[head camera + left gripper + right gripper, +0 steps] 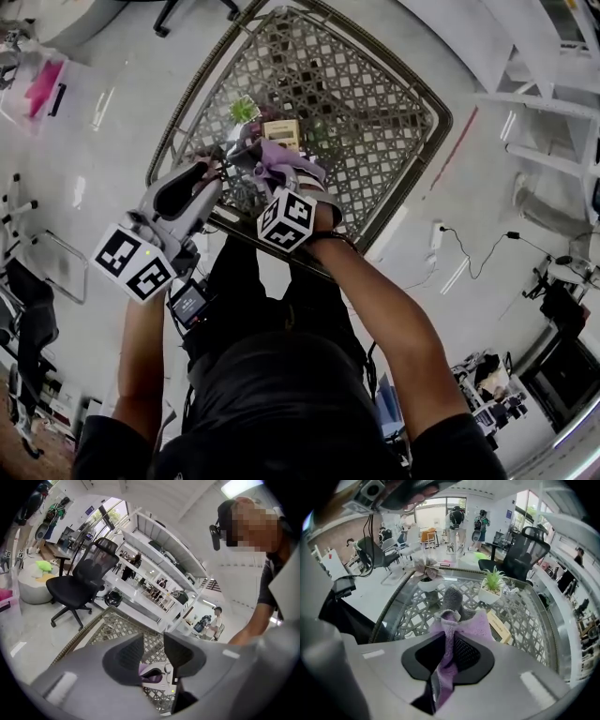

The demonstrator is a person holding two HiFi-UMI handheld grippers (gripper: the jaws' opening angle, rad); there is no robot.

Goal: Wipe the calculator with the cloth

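My right gripper [275, 185] [449, 654] is shut on a purple cloth [284, 161] [461, 627] that bunches out past its jaws, low over the glass table [424, 141]. The beige calculator [281, 131] [500, 626] lies flat on the glass just beyond the cloth, apart from it. To the left, my left gripper [210, 175] [153, 657] stands open with nothing between its fingers. It points toward the cloth [151, 673], which shows through the gap between its jaws.
A small green plant in a white pot [242, 110] [492, 590] stands beside the calculator, and a second potted plant [425, 572] stands farther left. A grey fuzzy lump [452, 598] sits behind the cloth. A black office chair [80, 584] stands off the table's far side.
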